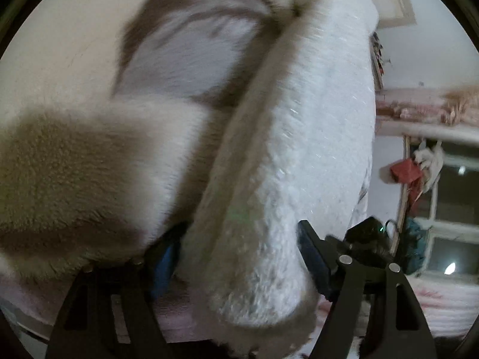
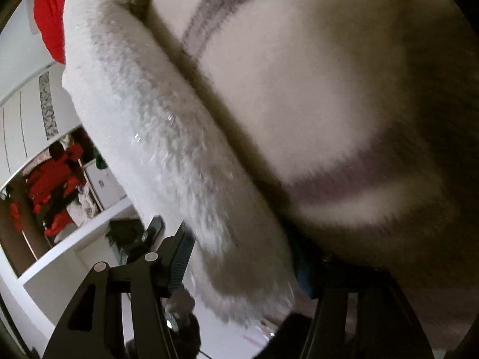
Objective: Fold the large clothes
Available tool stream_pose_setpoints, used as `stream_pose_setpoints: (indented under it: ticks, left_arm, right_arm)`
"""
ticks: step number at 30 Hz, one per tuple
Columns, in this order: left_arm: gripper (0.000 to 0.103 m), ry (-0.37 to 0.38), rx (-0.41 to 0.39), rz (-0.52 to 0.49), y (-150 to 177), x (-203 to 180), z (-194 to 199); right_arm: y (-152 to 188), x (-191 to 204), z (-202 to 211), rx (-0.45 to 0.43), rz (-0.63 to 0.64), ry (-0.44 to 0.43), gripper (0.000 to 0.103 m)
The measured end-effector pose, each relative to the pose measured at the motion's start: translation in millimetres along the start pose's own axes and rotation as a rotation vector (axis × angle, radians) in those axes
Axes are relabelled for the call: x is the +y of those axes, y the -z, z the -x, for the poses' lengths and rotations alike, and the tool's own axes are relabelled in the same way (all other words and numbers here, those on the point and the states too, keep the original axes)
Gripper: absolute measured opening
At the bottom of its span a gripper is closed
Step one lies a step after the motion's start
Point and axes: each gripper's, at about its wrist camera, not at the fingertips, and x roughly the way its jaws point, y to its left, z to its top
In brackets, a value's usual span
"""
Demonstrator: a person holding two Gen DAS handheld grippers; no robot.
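Dark window (image 1: 455, 197), white wall (image 2: 18, 51), perhaps wardrobe (image 2: 30, 119)

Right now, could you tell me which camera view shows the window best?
The left wrist view: the window with its pale frame and dark panes sits at the right edge, beside the fluffy white garment. The right wrist view shows no window, only the garment and white cabinets.

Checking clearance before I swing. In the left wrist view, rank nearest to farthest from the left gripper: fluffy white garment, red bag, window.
1. fluffy white garment, clamped in the left gripper.
2. red bag, hanging at right.
3. window, behind the bag.
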Motion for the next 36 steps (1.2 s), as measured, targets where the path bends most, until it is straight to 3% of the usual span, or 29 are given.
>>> stream_pose_setpoints:
  ticks: [1,4,9,13,16,20,24,32,36]
  left_arm:
    - [0.037,0.006,-0.005,-0.02,3,-5,5]
    - [0.032,0.048,-0.024,0.0,6,-19,19]
    - [0.027,0.159,-0.096,0.024,-2,-60,62]
    - [0.022,0.212,-0.165,-0.022,-24,-108,96]
    - [0.021,0.225,-0.212,-0.07,-50,-140,99]
    - [0.021,0.263,-0.269,-0.109,-113,-176,89]
    - [0.021,0.251,-0.295,-0.121,-189,-196,72]
    - [0.021,0.242,-0.242,-0.078,-318,-205,14]
    - [0.021,0.238,-0.205,-0.014,-364,-190,-11]
  right_arm:
    - [5,1,-4,-0.011,0.004,0.005,0.051]
    - [23,6,-4,-0.028,-0.02,-0.063,0.033]
    - [52,48,35,-0.057,-0.002,-0.159,0.027]
    - [54,101,88,-0.096,0.072,-0.231,0.026]
    - [42,145,117,-0.141,0.121,-0.256,0.026]
    - [-3,188,147,-0.186,0.118,-0.272,0.026]
    - [-79,228,161,-0.214,0.055,-0.286,0.025]
    - [-217,284,152,-0.266,-0.014,-0.247,0.025]
    - [-274,296,134,-0.259,-0.028,-0.229,0.025]
